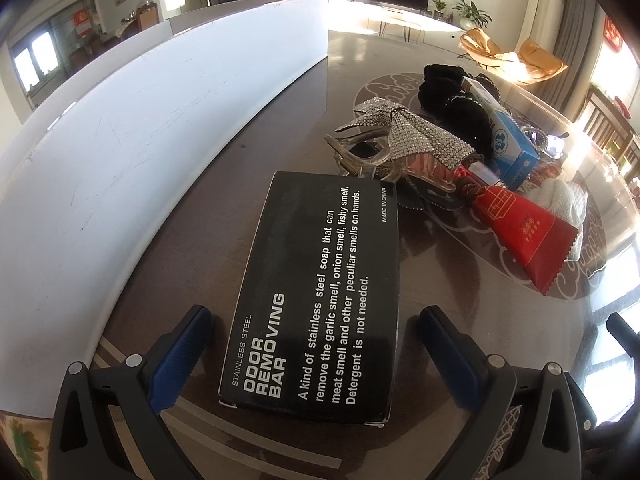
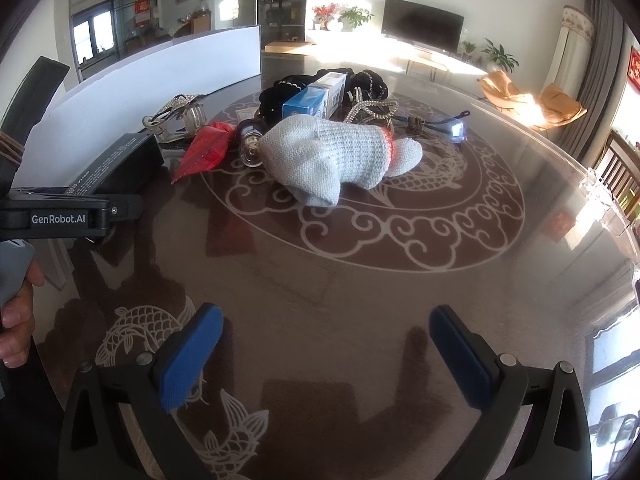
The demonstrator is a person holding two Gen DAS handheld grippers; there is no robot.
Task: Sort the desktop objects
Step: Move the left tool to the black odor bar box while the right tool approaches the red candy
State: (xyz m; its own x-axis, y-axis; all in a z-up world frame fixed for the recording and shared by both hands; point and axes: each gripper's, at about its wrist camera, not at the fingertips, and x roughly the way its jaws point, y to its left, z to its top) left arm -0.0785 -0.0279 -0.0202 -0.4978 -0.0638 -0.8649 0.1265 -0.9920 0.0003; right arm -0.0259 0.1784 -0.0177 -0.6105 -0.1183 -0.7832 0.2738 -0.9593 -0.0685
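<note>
left gripper [image 1: 316, 344] agape, right gripper [image 2: 326, 344] too (seemingly empty)

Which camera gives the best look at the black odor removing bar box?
The left wrist view: the black box lies flat between the open left gripper fingers, its white label readable. The right wrist view shows only the box's far side at the left edge, partly behind the other gripper's body.

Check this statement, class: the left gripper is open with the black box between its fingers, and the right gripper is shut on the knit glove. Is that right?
Not quite. The left gripper is open with the black box between its fingers, as stated. But the right wrist view shows the right gripper open and empty, well short of the knit glove, which lies untouched on the table.
</note>
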